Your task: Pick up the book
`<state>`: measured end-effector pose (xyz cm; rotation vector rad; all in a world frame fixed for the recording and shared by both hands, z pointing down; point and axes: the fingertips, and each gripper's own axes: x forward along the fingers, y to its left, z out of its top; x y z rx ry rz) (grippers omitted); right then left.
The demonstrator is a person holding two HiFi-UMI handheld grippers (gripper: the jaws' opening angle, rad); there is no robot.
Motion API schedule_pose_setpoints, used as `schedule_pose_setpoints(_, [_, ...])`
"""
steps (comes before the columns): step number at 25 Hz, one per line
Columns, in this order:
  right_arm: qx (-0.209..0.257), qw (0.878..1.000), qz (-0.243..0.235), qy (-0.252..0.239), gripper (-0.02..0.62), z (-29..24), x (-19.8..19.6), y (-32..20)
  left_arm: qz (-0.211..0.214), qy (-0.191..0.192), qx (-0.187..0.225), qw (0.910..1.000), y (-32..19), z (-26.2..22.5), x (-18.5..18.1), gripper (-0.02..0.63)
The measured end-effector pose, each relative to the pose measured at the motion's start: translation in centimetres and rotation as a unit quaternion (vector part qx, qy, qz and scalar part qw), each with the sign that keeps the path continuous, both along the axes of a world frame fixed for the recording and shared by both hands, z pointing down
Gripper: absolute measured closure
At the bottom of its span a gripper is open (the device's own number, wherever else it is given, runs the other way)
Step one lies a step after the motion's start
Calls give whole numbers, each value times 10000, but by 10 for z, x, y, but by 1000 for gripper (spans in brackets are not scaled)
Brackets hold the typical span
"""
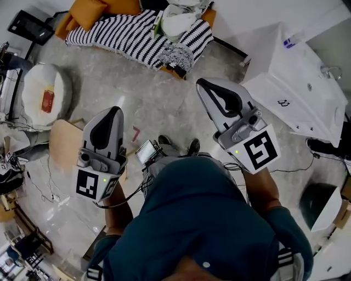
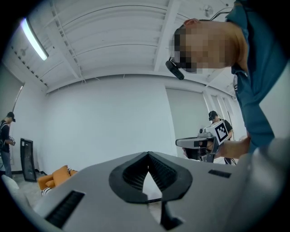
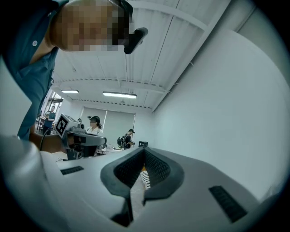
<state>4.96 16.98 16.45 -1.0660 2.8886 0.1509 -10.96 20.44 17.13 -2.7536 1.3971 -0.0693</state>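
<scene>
In the head view both grippers are held level above the pale floor, in front of the person's body. My left gripper (image 1: 113,112) is shut with nothing between its jaws. My right gripper (image 1: 202,83) is also shut and empty, a little farther forward. A small flat red thing (image 1: 47,101), possibly the book, lies on a round white cushion (image 1: 60,90) at the far left, well away from both grippers. The left gripper view shows the closed left gripper (image 2: 147,154) pointing at a white wall. In the right gripper view, the closed right gripper (image 3: 144,152) points along another wall.
An orange sofa (image 1: 88,11) with a striped blanket (image 1: 137,33) and white items stands ahead. A white cabinet (image 1: 307,88) is at the right, a wooden board (image 1: 64,144) at the left, a dark bin (image 1: 321,206) lower right. Other people (image 3: 94,127) stand in the background.
</scene>
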Motion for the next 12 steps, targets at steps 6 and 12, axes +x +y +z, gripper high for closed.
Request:
schedule_pose_setpoints(6, [91, 9997, 171, 130, 581, 3, -32, -44, 168, 29, -53, 9998, -54, 10, -38, 603])
schedule_pose_setpoints(12, [101, 9974, 572, 423, 581, -4, -64, -94, 535, 278, 301, 9977, -124, -13, -78, 603])
